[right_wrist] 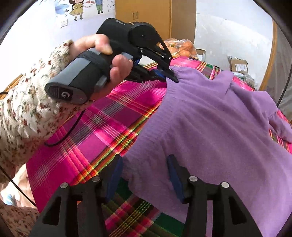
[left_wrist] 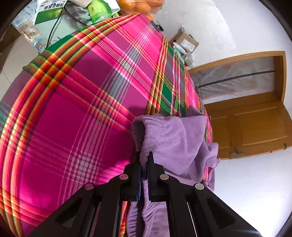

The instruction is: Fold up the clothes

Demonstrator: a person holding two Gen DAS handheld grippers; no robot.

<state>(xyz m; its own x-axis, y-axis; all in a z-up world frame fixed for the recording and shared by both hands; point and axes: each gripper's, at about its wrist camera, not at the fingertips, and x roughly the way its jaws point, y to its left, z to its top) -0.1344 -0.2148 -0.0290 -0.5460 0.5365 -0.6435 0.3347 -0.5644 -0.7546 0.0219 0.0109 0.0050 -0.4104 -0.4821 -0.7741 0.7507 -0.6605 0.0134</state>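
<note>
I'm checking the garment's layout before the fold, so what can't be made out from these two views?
- Purple garment: its lower right part is cut off by the edge of the right wrist view; in the left wrist view it is bunched, so its outline is lost.
- Right gripper: open around the near hem; contact unclear.
- Left gripper: shut on fabric; which part is unclear.
- Green box: print too small.

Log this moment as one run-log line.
left tongs: shut on purple garment edge | right tongs: open at near edge | plaid cloth: underneath
</note>
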